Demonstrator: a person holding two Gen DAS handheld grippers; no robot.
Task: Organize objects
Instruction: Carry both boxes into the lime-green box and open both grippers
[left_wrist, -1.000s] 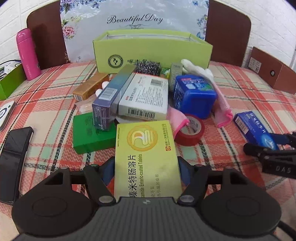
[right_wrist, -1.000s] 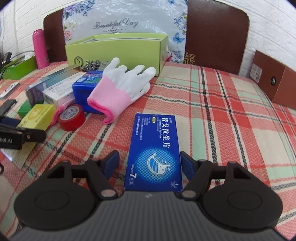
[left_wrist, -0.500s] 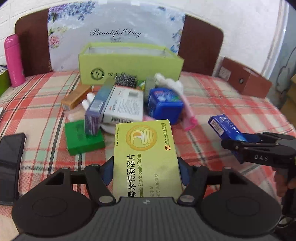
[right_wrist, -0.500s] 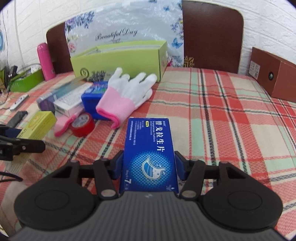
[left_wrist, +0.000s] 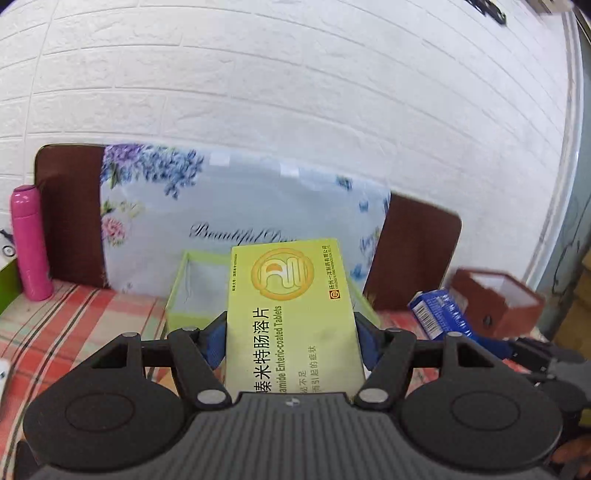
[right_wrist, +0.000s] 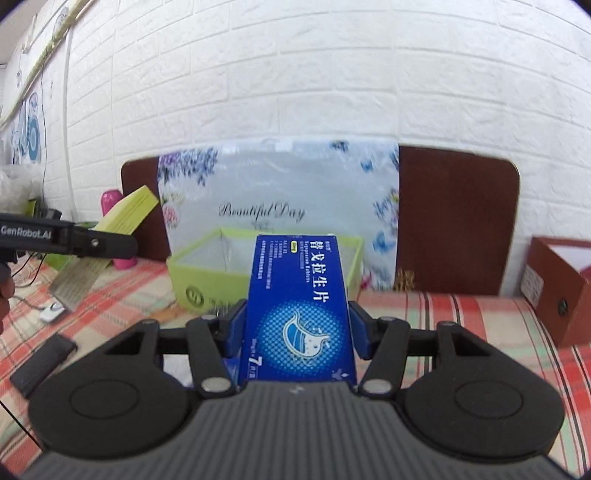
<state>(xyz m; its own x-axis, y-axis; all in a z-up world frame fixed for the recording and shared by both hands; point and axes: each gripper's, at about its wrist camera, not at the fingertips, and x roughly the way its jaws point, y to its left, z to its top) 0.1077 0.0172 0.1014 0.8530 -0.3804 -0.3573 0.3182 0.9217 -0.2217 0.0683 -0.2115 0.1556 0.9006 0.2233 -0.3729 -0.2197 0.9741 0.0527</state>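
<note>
The left hand-held gripper is clamped on the long sides of a yellow tablet box, held up in the air and tilted, with its far end over the near wall of the open green box that stands toward the far edge of the table. The right hand-held gripper is closed the same way on a blue tablet box, also lifted, its far end in line with the same green box.

Judging by the task, both packs are headed into that green box. Only one should go in at a time, since the two hand-held grippers are near each other and the opening looks narrow. Each pack's leading end should pass beyond the near wall before it is lowered, long side parallel to the box's length. It should lie flat on the bottom or against a wall before the jaws open. The cardboard is light and crushable, so a gentle squeeze suffices. Withdrawal should go straight up to avoid tipping the green box.
</note>
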